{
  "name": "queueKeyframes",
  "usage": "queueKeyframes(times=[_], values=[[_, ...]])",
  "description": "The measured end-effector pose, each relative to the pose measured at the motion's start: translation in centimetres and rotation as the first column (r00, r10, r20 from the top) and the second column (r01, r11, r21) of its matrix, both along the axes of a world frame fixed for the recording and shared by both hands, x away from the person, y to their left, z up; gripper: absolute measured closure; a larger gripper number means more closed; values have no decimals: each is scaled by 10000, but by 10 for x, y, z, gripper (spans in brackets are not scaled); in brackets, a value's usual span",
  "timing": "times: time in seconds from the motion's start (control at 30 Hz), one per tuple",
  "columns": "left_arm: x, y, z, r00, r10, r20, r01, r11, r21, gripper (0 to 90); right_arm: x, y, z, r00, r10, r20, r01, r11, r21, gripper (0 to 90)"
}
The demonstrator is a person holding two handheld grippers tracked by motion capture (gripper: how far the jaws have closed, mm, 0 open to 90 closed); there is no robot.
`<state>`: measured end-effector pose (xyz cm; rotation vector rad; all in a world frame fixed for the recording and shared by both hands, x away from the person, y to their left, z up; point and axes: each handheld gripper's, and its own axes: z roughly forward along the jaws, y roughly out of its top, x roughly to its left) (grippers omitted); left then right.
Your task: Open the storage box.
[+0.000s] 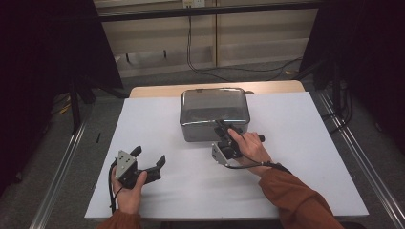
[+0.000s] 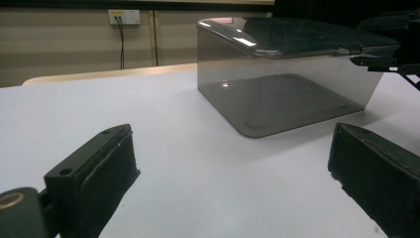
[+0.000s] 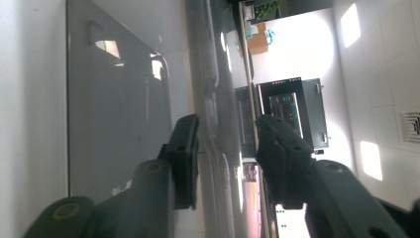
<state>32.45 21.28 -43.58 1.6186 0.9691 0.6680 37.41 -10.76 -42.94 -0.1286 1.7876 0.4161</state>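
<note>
At mid-table: clear box [image 1: 215, 114], lid [image 2: 292, 37] on; likely light, stiff, slippery. Best gripped at lid's near edge, where right gripper [image 1: 221, 128] straddles it, narrowed. Left gripper [image 1: 149, 161] wide, empty.

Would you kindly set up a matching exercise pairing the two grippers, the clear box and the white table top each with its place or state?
Things:
1. left gripper
2. right gripper
3. clear box
4. white table top

Places or states:
A. jaws on either side of the lid's near edge
B. stands at the far middle of the table, lid on
C. jaws wide apart with nothing between them
D. bears the box, with both hands over it

Pairs: 1-C, 2-A, 3-B, 4-D
</note>
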Motion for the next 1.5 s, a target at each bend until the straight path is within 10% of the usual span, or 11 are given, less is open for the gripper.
queueKeyframes(times=[0.3,1.2,1.5], values=[[0,-1,0,10000,-20,9,20,10000,78,43,-1,5,-4,10000,79,12,-79,9999,-154,777],[8,-1,11,9982,-496,332,515,9969,-598,70,0,2,4,9994,196,295,-201,9997,152,798],[17,-11,16,9951,-795,585,804,9967,-128,32,1,2,8,9993,240,278,-244,9996,166,800]])
